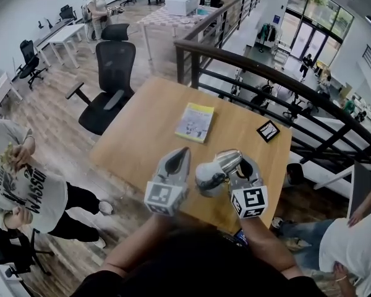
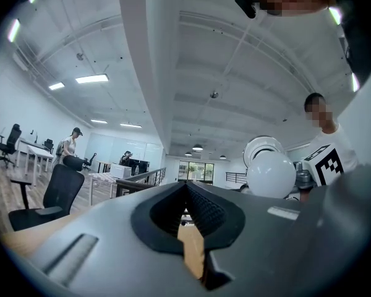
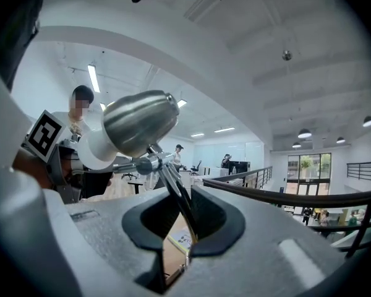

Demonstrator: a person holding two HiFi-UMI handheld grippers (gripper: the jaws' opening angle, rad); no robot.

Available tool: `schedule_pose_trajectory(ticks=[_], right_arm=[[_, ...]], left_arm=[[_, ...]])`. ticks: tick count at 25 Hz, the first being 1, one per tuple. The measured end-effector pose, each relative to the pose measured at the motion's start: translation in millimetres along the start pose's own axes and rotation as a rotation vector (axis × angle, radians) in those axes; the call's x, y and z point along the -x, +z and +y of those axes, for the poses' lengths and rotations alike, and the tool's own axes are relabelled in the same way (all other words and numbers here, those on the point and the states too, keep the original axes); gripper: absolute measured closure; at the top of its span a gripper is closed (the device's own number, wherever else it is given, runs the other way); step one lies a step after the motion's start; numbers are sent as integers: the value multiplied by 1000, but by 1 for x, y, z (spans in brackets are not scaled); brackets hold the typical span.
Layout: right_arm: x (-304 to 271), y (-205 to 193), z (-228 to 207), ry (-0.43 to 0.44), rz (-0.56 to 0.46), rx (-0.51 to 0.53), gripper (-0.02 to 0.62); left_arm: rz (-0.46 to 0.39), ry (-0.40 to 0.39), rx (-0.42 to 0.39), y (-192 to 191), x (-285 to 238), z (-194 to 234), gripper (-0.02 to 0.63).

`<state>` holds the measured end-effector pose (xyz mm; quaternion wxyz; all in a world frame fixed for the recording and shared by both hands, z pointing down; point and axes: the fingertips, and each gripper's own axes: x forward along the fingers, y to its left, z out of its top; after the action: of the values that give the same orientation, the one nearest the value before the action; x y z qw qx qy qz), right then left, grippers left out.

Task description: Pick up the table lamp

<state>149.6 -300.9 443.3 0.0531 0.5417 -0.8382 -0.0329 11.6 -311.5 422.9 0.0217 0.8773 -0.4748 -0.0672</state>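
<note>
The table lamp point(image 1: 217, 169), a brushed-metal shade with a round white bulb, hangs in the air above the wooden table point(image 1: 136, 147). My right gripper point(image 1: 242, 163) is shut on its thin metal stem point(image 3: 176, 197), which runs down between the jaws. The shade point(image 3: 139, 121) tilts up and left of the jaws. My left gripper point(image 1: 184, 152) hovers just left of the lamp, its tips together with nothing held. In the left gripper view point(image 2: 187, 187) the bulb point(image 2: 271, 174) shows to the right. The lamp's base is hidden.
A yellow-and-blue book point(image 1: 195, 122) and a small black square object point(image 1: 268, 130) lie on the table farther out. A black office chair point(image 1: 108, 85) stands at the table's left. A dark railing point(image 1: 266, 73) runs behind. People stand at the left point(image 1: 18, 184) and right point(image 1: 352, 240).
</note>
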Motion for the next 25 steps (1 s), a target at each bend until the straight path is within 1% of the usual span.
schedule_pose_trajectory(ticks=[3,10,25], right_arm=[[2,0,-2,-18,2,-1,541],[8,3,-11,-56,2,-11,540],[8,2,-15,-77,8,-37,540]], left_arm=[[2,-10,17,0,-1,-1,604],[-12,-39,20,-1,-6,-5,604],[-11,-60,7,4,-13,-11,604]])
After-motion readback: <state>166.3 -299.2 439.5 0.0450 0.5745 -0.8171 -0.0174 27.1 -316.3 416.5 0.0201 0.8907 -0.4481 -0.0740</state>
